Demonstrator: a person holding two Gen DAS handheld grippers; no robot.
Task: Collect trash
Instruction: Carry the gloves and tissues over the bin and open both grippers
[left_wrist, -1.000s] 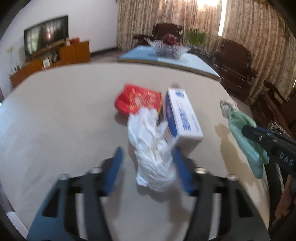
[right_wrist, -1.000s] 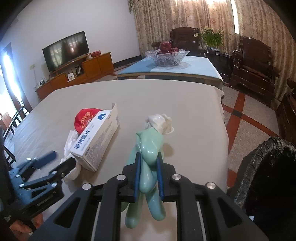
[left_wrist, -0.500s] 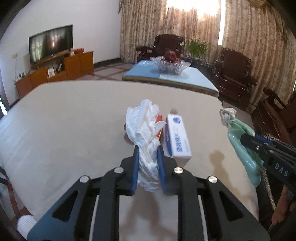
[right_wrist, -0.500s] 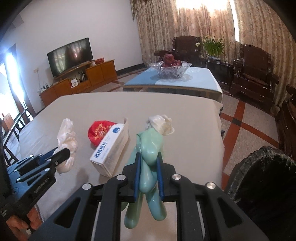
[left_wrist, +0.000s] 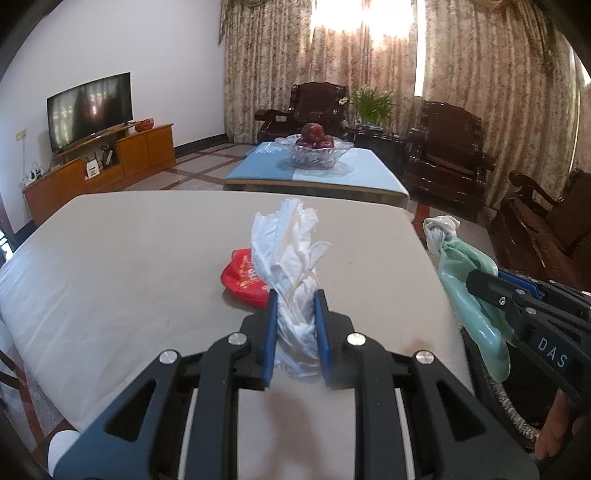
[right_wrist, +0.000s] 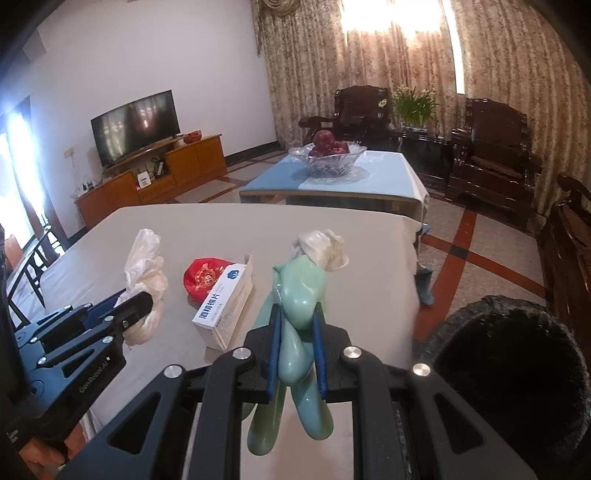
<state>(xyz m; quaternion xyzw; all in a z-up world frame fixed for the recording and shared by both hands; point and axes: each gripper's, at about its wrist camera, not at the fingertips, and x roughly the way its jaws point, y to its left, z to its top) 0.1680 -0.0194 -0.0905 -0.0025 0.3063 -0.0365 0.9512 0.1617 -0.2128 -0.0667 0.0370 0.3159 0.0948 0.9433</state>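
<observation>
White crumpled plastic sits pinched in your left gripper above the table, the red packet and white box lie uncollected, and your right gripper clamps the green glove beside the black bin, nothing visibly dropped in.

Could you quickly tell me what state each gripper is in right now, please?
Left gripper: closed on the white plastic bag.
Right gripper: closed on the green glove.
</observation>
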